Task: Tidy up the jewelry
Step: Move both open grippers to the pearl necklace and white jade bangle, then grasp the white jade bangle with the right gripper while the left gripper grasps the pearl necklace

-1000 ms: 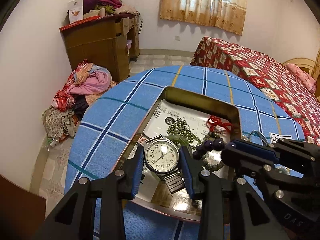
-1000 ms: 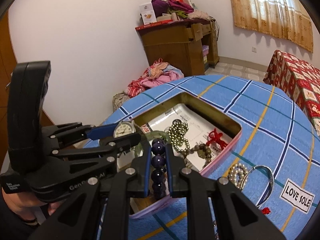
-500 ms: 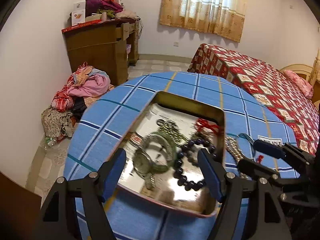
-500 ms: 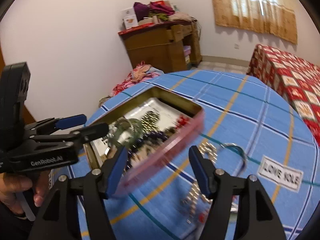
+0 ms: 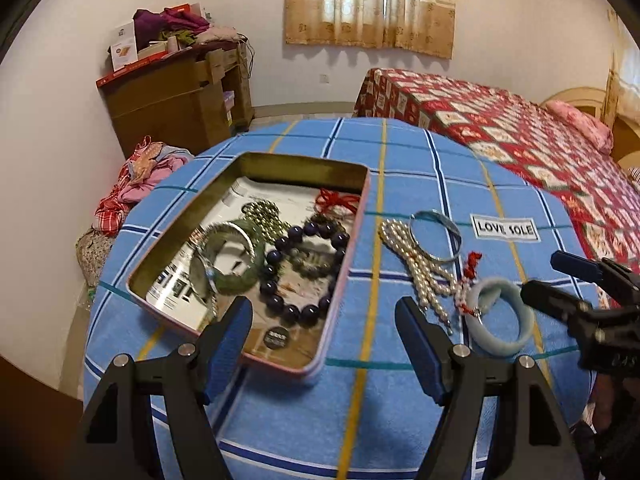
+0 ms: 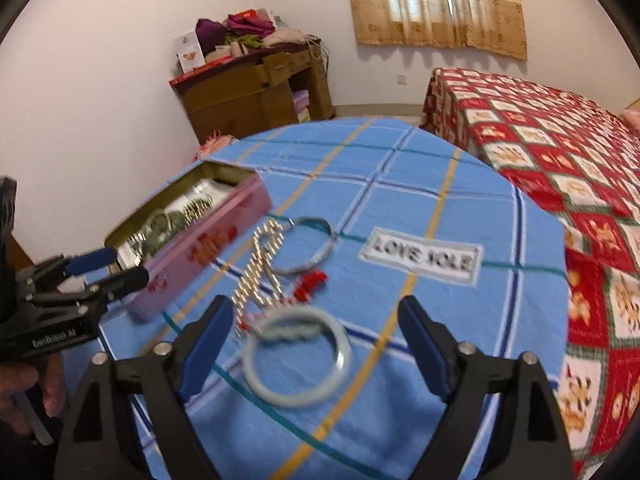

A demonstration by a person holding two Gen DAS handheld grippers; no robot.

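Round-beaded bracelet [image 5: 303,272] now in tin [image 5: 256,160]

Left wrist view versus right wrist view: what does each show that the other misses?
Only the left wrist view shows inside the tin fully: the dark bead bracelet and red cord. Only the right shows the tin's pink side. Both share the pearl strand, thin bangle, pale bangle, and both open tools: left, right.

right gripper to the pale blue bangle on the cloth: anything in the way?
Nothing visible. The right gripper is open with the pale blue bangle lying flat between its fingers. The pearl strand lies just beyond, toward the tin.
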